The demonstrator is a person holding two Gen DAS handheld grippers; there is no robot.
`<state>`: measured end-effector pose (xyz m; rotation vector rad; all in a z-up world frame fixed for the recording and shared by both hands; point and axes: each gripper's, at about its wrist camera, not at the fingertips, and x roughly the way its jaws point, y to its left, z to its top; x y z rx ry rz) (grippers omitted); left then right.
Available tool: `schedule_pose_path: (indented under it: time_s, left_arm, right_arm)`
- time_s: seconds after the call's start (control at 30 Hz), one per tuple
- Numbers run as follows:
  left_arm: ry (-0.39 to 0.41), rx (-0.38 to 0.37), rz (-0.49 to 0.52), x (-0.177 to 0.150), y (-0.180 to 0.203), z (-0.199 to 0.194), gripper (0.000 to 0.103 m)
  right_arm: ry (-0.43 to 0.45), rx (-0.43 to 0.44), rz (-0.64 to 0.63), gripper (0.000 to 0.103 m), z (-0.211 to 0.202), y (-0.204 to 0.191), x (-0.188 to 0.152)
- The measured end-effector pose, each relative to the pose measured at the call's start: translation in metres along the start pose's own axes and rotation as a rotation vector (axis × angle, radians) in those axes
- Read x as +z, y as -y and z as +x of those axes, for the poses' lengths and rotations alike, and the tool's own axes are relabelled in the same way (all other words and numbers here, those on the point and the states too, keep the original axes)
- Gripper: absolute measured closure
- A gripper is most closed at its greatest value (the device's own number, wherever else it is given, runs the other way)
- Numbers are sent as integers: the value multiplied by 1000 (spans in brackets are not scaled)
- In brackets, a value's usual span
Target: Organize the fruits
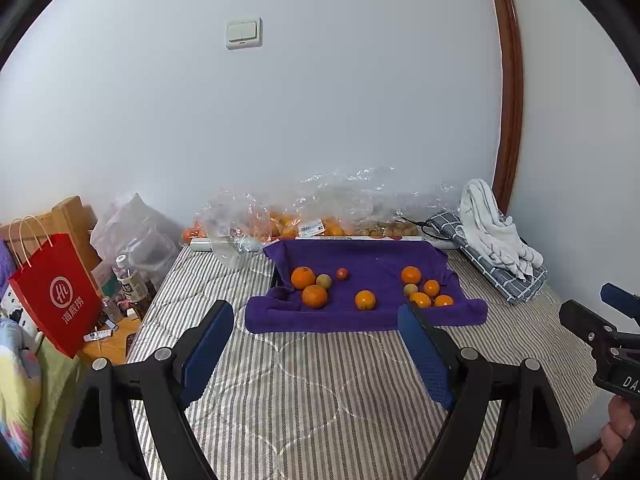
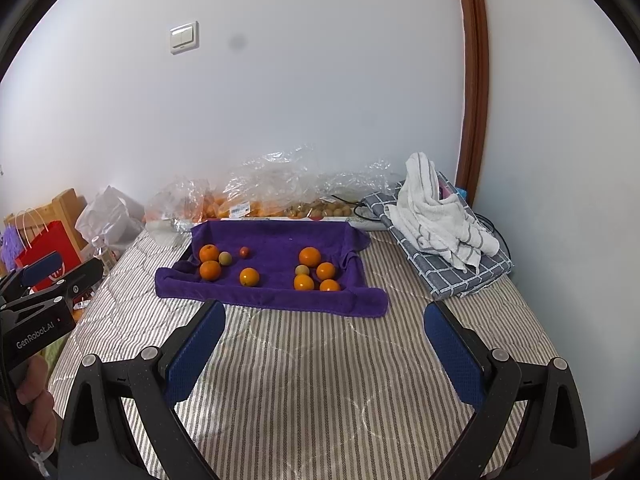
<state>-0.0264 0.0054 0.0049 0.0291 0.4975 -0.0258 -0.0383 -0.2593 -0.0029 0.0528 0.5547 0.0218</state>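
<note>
- The fruit in the clear plastic bags (image 1: 304,216) along the bed's far edge is blurred by crinkled film; the small brown ones (image 2: 320,211) cannot be identified.
- The tray under the purple towel (image 1: 368,264) is covered, only a dark corner showing.
- The right gripper (image 1: 600,320) is cut off by the left wrist view's edge.

Right tongs (image 2: 320,344) hang spread wide over the striped bed (image 2: 320,380), nothing between them, oranges (image 2: 310,257) scattered on the purple towel (image 2: 276,280) beyond.
</note>
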Motion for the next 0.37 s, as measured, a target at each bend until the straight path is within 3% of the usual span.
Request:
schedule_pose_path:
  time_s: [0.37]
  left_arm:
    - [1,0,1,0,2,-1,20]
  right_arm:
    - [0,-1,-3,4,0,0,-1]
